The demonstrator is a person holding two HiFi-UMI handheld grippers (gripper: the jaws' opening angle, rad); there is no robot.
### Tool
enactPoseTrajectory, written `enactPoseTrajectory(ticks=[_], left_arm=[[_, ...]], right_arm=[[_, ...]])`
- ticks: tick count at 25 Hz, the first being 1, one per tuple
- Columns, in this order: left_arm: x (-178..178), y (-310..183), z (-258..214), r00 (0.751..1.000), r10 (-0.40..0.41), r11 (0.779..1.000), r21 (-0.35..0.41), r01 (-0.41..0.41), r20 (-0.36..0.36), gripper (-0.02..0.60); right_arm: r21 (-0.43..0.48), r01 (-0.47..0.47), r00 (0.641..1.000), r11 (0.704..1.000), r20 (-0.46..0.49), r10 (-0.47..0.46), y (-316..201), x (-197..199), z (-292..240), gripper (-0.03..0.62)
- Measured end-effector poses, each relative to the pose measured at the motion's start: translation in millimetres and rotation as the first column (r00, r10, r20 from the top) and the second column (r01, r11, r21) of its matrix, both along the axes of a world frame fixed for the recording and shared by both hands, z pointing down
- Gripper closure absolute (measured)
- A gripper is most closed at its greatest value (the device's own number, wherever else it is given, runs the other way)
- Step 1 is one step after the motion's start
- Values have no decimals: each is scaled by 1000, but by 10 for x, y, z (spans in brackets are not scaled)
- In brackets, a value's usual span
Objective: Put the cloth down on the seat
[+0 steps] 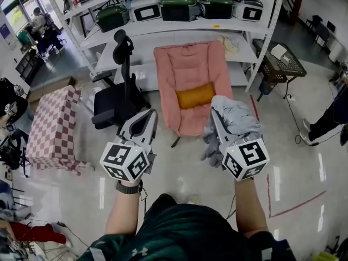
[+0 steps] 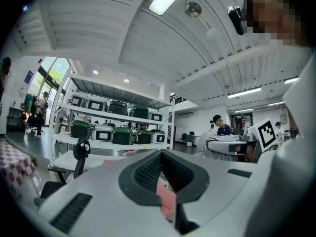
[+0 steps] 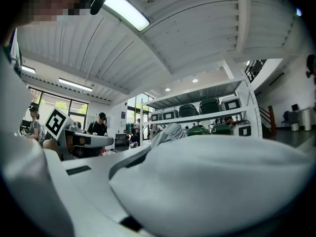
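A crumpled grey cloth is bunched over my right gripper, which is shut on it, held in the air just right of the pink padded lounge chair. An orange cushion lies across that chair's seat. In the right gripper view the cloth fills the foreground and hides the jaws. My left gripper hovers left of the chair's front, fingertips together and nothing held. In the left gripper view its dark pads meet at the tip, with pink chair fabric showing behind.
A black office chair stands left of the pink chair. A red-and-white checkered box sits further left. White shelving with green and white cases runs behind. A mesh cart stands right. A person's legs show at the right edge.
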State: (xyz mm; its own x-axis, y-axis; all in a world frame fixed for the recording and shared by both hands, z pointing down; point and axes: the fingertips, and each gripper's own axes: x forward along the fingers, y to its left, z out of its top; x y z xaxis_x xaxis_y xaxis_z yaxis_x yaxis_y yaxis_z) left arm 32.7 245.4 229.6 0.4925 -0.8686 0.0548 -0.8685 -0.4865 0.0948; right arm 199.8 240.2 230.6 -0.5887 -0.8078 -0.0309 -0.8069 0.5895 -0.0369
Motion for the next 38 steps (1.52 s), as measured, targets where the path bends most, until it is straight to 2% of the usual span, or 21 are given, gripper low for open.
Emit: enactPoseTrajectory(ticks=[11, 18, 29, 38], left_arm=[[-106, -468, 248, 1000, -3, 1000, -28, 3, -5, 577], [-370, -1131, 440, 1000, 14, 999, -40, -15, -7, 577], [-972, -2373, 698, 997, 65, 995, -72, -67, -30, 577], [-1168, -2972, 864, 993, 108, 989, -99, -113, -51, 577]], right_arm=[[-50, -18, 1000, 999, -15, 17, -484, -68, 297, 588], [-83, -43, 998, 996, -39, 40, -1105, -346, 476, 589], [-138, -109, 992, 984, -79, 99, -2279, -946, 773, 588], [-168, -140, 988, 976, -89, 126, -2924, -1196, 911, 588]])
